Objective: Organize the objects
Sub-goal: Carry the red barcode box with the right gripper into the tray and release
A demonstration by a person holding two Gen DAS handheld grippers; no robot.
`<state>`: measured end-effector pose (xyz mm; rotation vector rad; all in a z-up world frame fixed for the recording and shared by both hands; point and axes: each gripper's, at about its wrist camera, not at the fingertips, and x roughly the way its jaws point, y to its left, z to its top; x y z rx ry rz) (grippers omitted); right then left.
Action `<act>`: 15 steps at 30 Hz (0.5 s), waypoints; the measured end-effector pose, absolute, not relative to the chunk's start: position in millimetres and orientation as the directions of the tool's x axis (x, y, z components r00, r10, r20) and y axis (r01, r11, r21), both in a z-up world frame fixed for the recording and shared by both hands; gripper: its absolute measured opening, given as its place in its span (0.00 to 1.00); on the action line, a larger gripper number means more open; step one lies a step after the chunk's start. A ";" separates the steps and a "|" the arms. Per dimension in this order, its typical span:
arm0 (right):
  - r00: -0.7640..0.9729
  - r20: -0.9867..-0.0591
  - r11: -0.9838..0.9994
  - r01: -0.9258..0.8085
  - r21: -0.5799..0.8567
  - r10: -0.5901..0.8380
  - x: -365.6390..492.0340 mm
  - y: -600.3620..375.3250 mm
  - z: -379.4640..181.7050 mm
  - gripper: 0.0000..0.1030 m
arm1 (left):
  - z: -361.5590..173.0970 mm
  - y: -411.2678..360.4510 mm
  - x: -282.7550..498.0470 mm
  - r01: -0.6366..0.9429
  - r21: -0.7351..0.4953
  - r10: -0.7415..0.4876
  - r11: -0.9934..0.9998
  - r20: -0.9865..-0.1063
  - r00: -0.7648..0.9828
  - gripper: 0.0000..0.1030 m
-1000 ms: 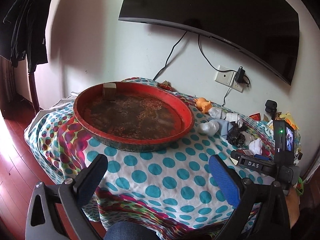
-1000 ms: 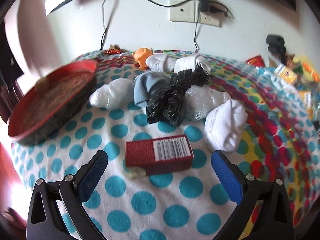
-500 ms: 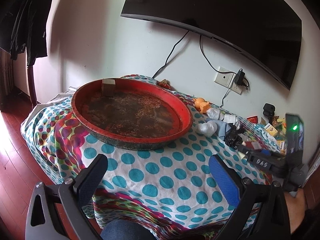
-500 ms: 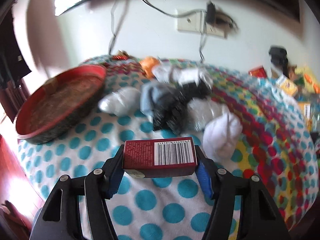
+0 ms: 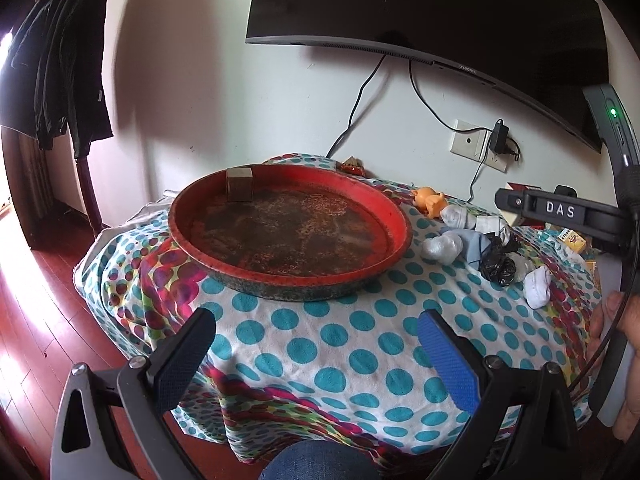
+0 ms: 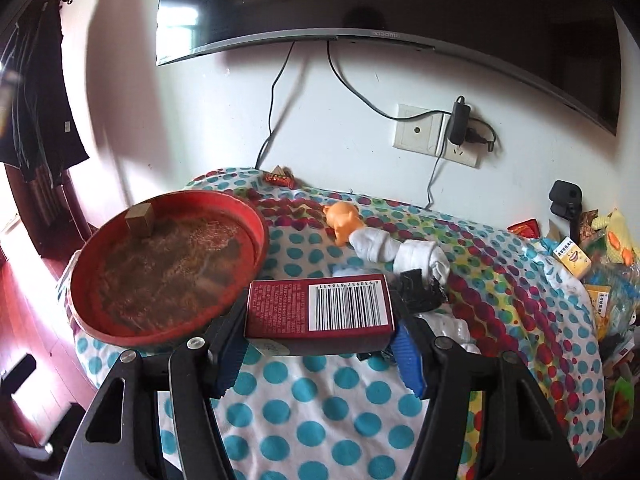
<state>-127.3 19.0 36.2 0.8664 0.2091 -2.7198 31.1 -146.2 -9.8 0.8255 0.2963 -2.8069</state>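
Note:
My right gripper (image 6: pixel 318 354) is shut on a dark red box with a barcode (image 6: pixel 318 310) and holds it above the dotted tablecloth, just right of the round red tray (image 6: pixel 168 276). The tray (image 5: pixel 288 232) holds a small tan block (image 5: pixel 239 184) at its far rim. My left gripper (image 5: pixel 316 356) is open and empty over the cloth in front of the tray. The right gripper's body (image 5: pixel 560 216) shows at the right of the left wrist view, raised above the table.
A pile of rolled white socks (image 6: pixel 396 248), a black bag (image 5: pixel 498 266) and an orange toy (image 6: pixel 342 220) lies right of the tray. Small yellow boxes and packets (image 6: pixel 572 260) crowd the far right. A TV and wall socket are behind. The table edge drops to a red wood floor at left.
The right gripper closed on the red box, lifted it off the cloth and moved it left toward the tray. The left gripper stayed open and drew back slightly.

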 end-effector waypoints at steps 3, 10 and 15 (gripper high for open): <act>-0.775 -0.587 -0.945 0.323 -0.051 -0.234 -129.0 4.7 36.4 0.59 | -11.9 -147.6 28.7 0.263 -0.113 -0.156 -0.958 -0.565 -0.810 1.00; -0.762 -0.592 -0.924 0.375 -0.075 -0.261 -136.1 -27.8 36.4 0.59 | -19.6 -151.5 21.8 0.280 -0.091 -0.170 -0.956 -0.605 -0.778 1.00; -0.751 -0.598 -0.907 0.411 -0.091 -0.280 -146.9 -57.6 38.3 0.59 | -23.0 -159.5 18.0 0.283 -0.097 -0.160 -0.954 -0.632 -0.758 1.00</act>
